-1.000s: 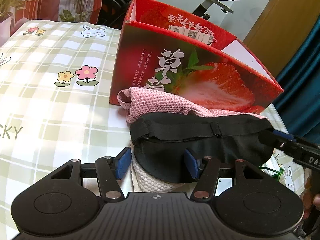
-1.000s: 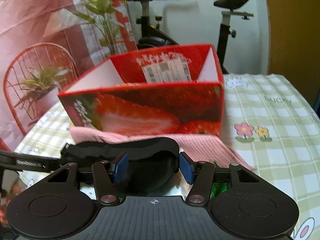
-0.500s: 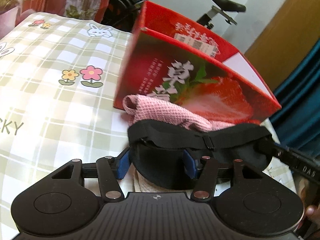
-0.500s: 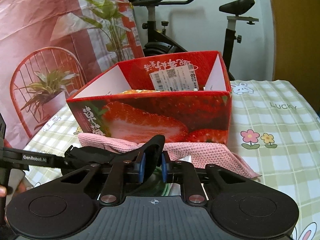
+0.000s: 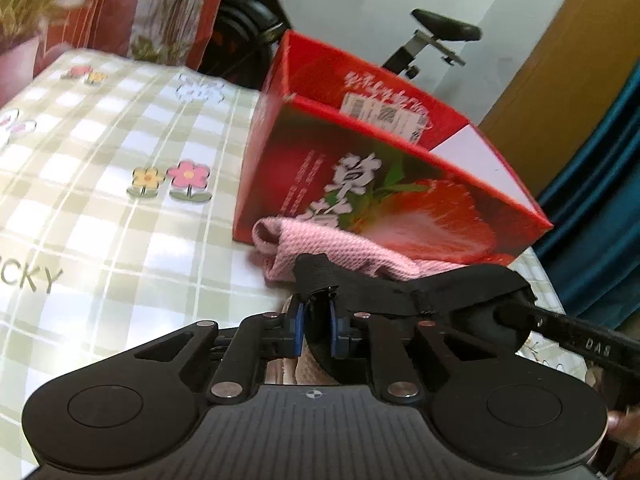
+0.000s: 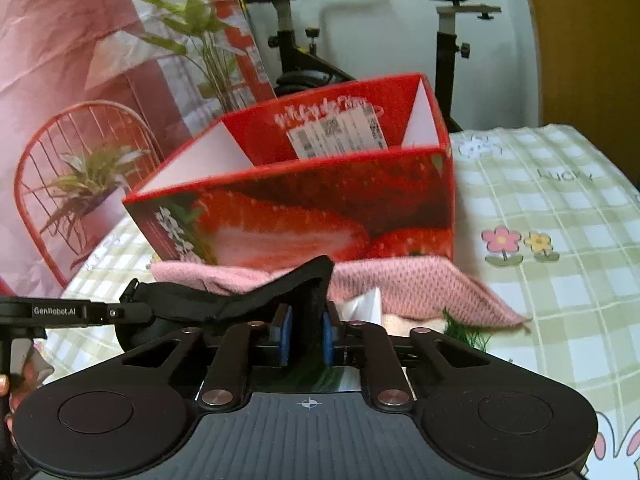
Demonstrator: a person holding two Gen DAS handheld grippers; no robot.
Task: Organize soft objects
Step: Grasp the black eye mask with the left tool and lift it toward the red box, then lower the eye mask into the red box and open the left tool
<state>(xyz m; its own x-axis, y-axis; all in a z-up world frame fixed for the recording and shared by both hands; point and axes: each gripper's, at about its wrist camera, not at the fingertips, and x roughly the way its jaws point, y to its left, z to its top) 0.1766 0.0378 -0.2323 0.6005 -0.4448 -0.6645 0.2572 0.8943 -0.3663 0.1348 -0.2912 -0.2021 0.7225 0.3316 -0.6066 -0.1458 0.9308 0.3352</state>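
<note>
The table (image 5: 100,208) wears a checked cloth with flowers; on it stands the red box (image 5: 392,200), open at the top; just in front of the box lies a pink towel (image 6: 420,284), touching its wall. Over the towel the black eye mask (image 5: 400,292) is held at both ends, lifted a little; the left gripper (image 5: 316,320) has just closed and pinches one end of the mask; the right gripper (image 6: 304,328) is also clamped on the other end.
</note>
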